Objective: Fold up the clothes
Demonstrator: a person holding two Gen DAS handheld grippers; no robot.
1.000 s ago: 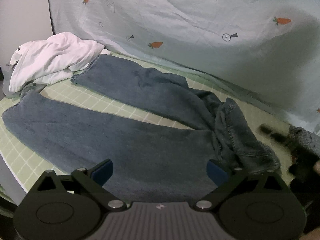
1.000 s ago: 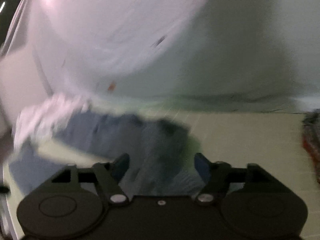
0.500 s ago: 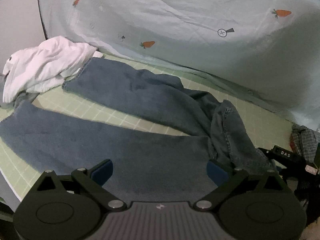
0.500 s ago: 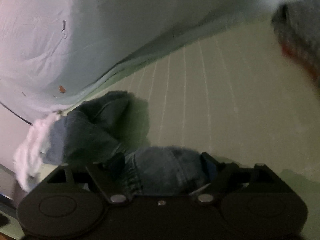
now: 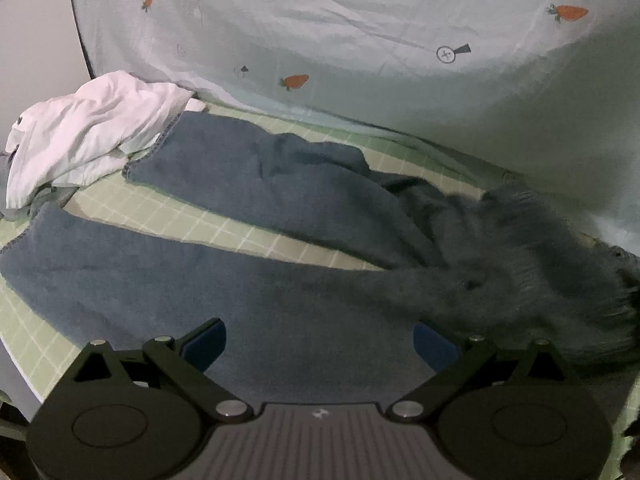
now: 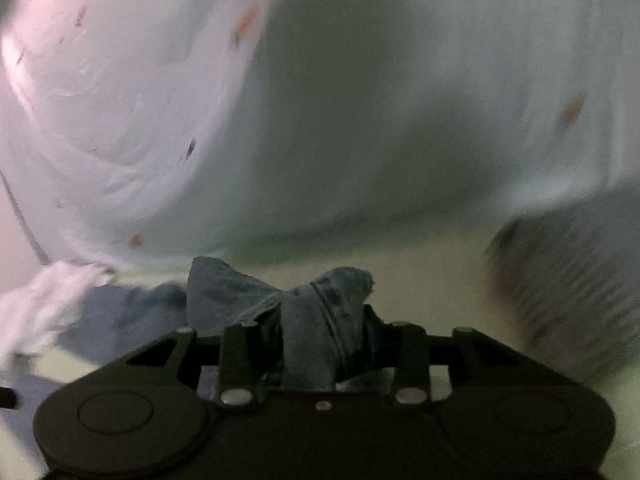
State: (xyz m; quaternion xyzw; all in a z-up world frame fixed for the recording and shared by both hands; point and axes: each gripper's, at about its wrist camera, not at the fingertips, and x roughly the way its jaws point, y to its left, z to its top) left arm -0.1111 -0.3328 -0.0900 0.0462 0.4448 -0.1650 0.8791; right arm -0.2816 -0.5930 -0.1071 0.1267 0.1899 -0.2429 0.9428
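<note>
Right gripper (image 6: 320,344) pinches bunched denim jeans (image 5: 248,288) (waist blurred); left gripper (image 5: 320,344) gapes wide, empty, above legs on green checked sheet (image 5: 224,236).

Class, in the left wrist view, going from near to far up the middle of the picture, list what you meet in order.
Open left tongs → near jeans leg → strip of green checked sheet → far jeans leg → pale carrot-print quilt.

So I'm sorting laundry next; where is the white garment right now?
In the left wrist view the white garment lies crumpled at the far left, touching the jeans leg hem, below the carrot-print sheet.
</note>
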